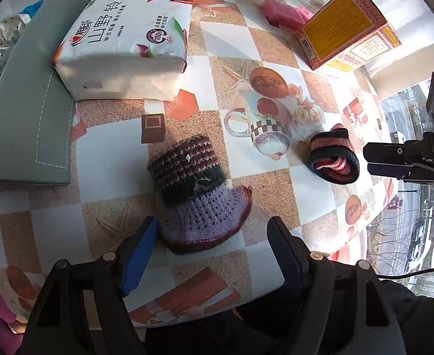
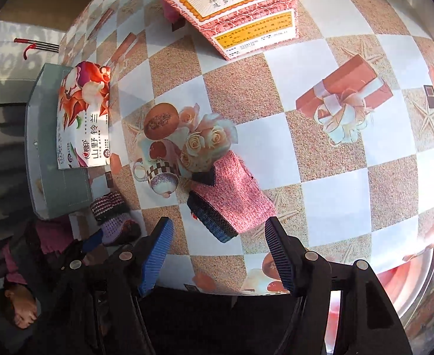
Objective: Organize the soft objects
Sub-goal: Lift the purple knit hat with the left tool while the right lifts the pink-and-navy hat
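Note:
A striped purple knitted piece (image 1: 197,195) lies flat on the checked tablecloth, just ahead of my open, empty left gripper (image 1: 214,236); its near edge sits between the fingertips. It also shows in the right wrist view (image 2: 113,219). A pink and dark-blue knitted piece (image 2: 231,198) lies just ahead of my open, empty right gripper (image 2: 217,236). In the left wrist view it shows as a dark roll with red inside (image 1: 333,159), with the right gripper (image 1: 400,162) beside it.
A pack of tissues (image 1: 128,41) lies partly on a grey-green cushion (image 1: 19,112) at the far left. A red and yellow carton (image 1: 347,26) stands at the back right, with pink sponges (image 1: 282,14) beside it. The table edge (image 1: 364,207) runs close on the right.

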The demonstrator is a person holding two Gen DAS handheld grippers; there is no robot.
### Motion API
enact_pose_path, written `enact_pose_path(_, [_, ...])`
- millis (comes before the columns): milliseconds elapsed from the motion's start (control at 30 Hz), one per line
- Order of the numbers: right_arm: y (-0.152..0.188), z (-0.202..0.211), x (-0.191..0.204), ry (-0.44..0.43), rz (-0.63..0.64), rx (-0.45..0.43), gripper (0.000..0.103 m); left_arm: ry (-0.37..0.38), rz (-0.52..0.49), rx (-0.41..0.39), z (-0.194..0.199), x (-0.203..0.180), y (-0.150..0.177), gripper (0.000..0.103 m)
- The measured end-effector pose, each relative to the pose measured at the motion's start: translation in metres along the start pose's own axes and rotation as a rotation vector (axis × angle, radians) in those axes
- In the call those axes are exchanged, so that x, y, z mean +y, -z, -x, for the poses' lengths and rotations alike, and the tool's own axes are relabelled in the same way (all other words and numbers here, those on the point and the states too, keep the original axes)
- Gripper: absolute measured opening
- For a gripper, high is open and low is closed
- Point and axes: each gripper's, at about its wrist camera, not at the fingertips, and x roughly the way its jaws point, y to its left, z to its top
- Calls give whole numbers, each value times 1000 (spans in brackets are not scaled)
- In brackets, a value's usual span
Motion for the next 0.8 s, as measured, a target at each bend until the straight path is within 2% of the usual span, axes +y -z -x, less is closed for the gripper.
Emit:
enact_pose_path(100, [-5,0,-12,-50,-109,2,66,-2,29,31,-1,5,-4,79])
enact_pose_path(200, [-2,0,-13,-71,-139,-3,66,-22,-5,45,-5,-5,-7,79])
enact_pose_path(267, [-4,0,-6,-13,-86,-1,66,-61,-43,54,-22,-27,-18,79])
enact_pose_path(400, [-3,-13,31,140,149,-37,66,-88,-86,84,-36,-43,-25,79])
enact_pose_path(467, [-3,-19,37,130,158,-21,66,-81,-79,90,-39,-47,-28,79])
enact_pose_path(600, [-7,-22,38,82,63,-10,66,-43,-15,81,-35,-39,-36,79])
enact_pose_path(800, [-7,-39,66,260,302,4,66,-81,-30,73,-34,-41,-46,79])
